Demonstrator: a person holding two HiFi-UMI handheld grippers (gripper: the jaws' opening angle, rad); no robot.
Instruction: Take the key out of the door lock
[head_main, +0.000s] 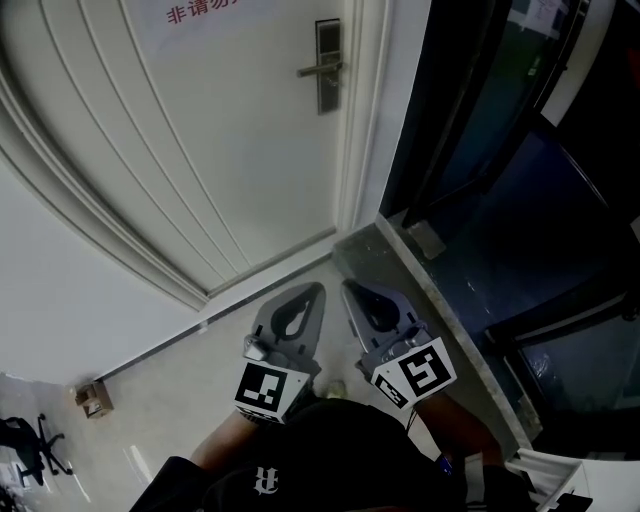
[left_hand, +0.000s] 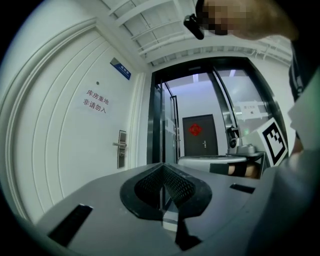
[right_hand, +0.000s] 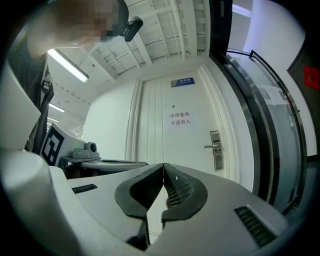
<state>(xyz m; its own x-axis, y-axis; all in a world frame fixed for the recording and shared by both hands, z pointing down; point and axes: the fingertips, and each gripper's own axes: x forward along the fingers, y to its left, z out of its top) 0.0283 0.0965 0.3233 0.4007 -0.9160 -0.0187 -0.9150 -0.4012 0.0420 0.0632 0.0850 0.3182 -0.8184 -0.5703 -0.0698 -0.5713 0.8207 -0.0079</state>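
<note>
A white door (head_main: 200, 150) stands ahead with a metal lock plate and lever handle (head_main: 327, 65) near its right edge. The same lock shows small in the left gripper view (left_hand: 121, 148) and in the right gripper view (right_hand: 215, 149). No key can be made out at this distance. My left gripper (head_main: 312, 290) and right gripper (head_main: 348, 287) are held side by side low in front of the person, well short of the door. On each, the jaws are shut tip to tip with nothing between them.
Red print (head_main: 200, 12) is on the door. Dark glass doors and a metal frame (head_main: 470, 120) stand to the right behind a stone threshold (head_main: 440, 300). A small cardboard box (head_main: 93, 398) and an office chair (head_main: 30, 445) sit on the floor at left.
</note>
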